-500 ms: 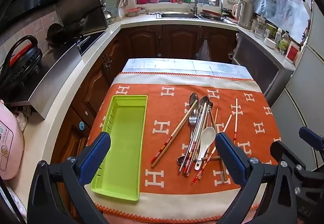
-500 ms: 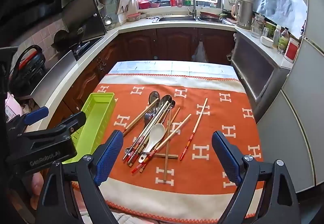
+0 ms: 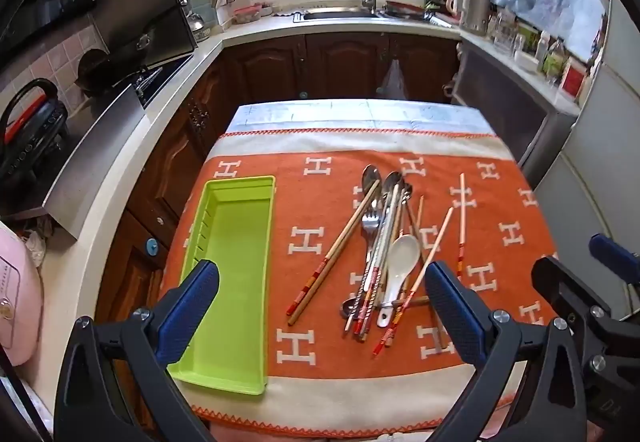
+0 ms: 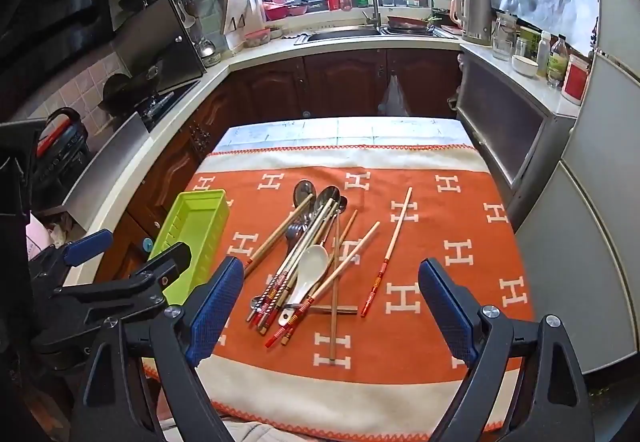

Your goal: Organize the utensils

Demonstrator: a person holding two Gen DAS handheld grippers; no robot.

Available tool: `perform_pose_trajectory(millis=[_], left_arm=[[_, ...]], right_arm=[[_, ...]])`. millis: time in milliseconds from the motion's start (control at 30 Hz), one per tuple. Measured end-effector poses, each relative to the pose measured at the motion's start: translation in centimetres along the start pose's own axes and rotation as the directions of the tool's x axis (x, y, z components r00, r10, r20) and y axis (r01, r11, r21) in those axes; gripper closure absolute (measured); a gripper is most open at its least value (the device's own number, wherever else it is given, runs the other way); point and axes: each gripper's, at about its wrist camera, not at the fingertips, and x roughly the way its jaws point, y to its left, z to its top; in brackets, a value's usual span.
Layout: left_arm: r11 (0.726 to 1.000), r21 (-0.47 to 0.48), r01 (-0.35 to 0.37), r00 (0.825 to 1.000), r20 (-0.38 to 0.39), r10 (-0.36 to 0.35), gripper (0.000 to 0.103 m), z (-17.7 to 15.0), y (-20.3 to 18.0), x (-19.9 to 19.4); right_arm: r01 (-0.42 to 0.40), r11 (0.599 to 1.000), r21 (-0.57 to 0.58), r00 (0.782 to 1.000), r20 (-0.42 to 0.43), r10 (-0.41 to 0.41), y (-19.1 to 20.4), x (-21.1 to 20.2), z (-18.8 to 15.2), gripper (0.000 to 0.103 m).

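A: Where are the utensils?

B: Piled on the orange cloth (image 3: 320,210) with white H marks. In the left wrist view the heap sits right of centre: a white ceramic spoon (image 3: 398,264) on top, a fork (image 3: 370,224) under it, and two metal spoons (image 3: 380,180) with their bowls toward the top of the frame. Patterned chopsticks (image 3: 340,246) fan out across and beneath them.

A: Anything apart from the heap?

B: One chopstick (image 3: 462,218) lies alone to the right of the pile, clear of the rest. In the right wrist view a plain wooden chopstick (image 4: 334,306) runs straight down toward the lower edge.

A: And the tray?

B: The lime green tray (image 3: 236,270) lies at the left of the cloth, long side running up the frame, well apart from the pile. Nothing shows inside it.

A: The grippers?

B: The left gripper (image 3: 320,306) has its blue pads spread as wide as they go, nothing between them but the cloth and the near end of the heap below. One pad overlaps the tray's near corner in the picture. The right gripper (image 4: 328,302) is likewise spread wide and holds nothing, framing the handle ends of the pile.
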Motion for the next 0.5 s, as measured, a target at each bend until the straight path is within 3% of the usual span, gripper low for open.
perform_pose_trajectory(millis=[500], left_arm=[[0.999, -0.036, 0.025, 0.999, -0.031, -0.026, 0.002, 0.2, 0.6, 1.8]], right_arm=[[-0.002, 1.000, -0.012, 1.000, -0.027, 0.002, 0.5, 3.1, 0.1, 0.012]])
